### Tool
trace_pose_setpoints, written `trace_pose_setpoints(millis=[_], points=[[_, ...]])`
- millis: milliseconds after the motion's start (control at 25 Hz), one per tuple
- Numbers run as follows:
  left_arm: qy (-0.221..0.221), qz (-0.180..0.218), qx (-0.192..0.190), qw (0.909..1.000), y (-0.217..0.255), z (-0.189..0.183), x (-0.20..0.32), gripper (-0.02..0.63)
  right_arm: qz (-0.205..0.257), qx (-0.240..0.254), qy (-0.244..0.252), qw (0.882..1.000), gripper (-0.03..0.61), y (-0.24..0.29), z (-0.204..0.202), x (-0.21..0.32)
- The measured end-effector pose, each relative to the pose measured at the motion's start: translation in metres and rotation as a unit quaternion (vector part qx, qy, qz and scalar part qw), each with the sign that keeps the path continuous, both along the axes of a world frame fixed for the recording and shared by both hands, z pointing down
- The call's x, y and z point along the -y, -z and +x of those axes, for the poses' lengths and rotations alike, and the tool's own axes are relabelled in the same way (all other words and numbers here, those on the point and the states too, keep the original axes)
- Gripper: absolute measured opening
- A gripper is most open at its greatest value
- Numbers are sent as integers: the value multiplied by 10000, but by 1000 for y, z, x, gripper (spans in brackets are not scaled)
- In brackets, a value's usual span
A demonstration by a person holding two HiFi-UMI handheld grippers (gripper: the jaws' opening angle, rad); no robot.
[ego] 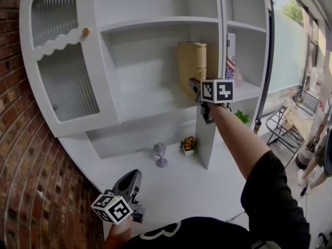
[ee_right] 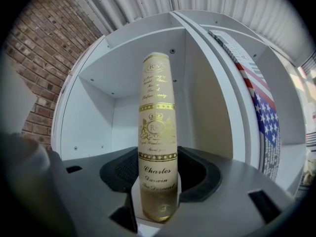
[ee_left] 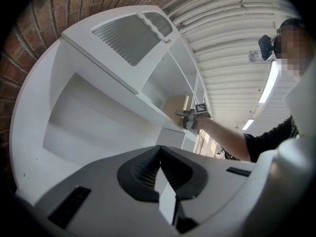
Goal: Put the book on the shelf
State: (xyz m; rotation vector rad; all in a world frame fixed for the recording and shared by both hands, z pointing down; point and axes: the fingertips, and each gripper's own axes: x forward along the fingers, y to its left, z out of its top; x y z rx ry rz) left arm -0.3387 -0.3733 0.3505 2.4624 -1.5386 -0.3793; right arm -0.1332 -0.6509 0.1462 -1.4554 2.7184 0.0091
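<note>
A cream book with gold lettering [ego: 192, 61] stands upright in the middle compartment of the white shelf unit [ego: 150, 101], close to the right divider. My right gripper [ego: 194, 88] is reached out to it and shut on the lower end of its spine. In the right gripper view the book [ee_right: 158, 127] rises from between the jaws of my right gripper [ee_right: 158, 179]. My left gripper [ego: 130, 180] hangs low over the white counter, shut and holding nothing. The left gripper view shows that gripper [ee_left: 160, 157] with jaws together, and the book [ee_left: 174, 106] far off.
A flag-covered book [ego: 231, 56] stands in the compartment to the right. On the counter sit a small flower pot [ego: 189, 144], a grey goblet [ego: 160, 154] and a green plant [ego: 241, 116]. A ribbed-glass cabinet door [ego: 65, 82] hangs open at left, beside a brick wall [ego: 21, 165].
</note>
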Motion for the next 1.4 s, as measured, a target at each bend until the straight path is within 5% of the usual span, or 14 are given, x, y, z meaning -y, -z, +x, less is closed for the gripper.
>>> trace_pose_setpoints(millis=[360, 520, 680, 920, 1160, 1400], points=[[52, -21, -40, 10000, 4, 6, -7, 3, 678, 214, 188, 9973, 296, 11, 8, -37], [-9, 11, -92, 10000, 5, 17, -14, 3, 788, 263, 553, 9950, 333, -2, 12, -69], [-7, 31, -47, 10000, 3, 32, -17, 3, 752, -184, 1345, 9879, 328, -38, 7, -134], [-92, 46, 161, 9998, 12, 63, -15, 3, 532, -416, 2814, 9572, 174, -108, -5, -227], [-399, 13, 243, 9989, 27, 105, -23, 3, 717, -868, 2736, 9552, 62, -144, 19, -253], [-541, -111, 241, 9982, 33, 131, -24, 3, 34, 243, 3306, 9435, 11, -164, 35, -262]])
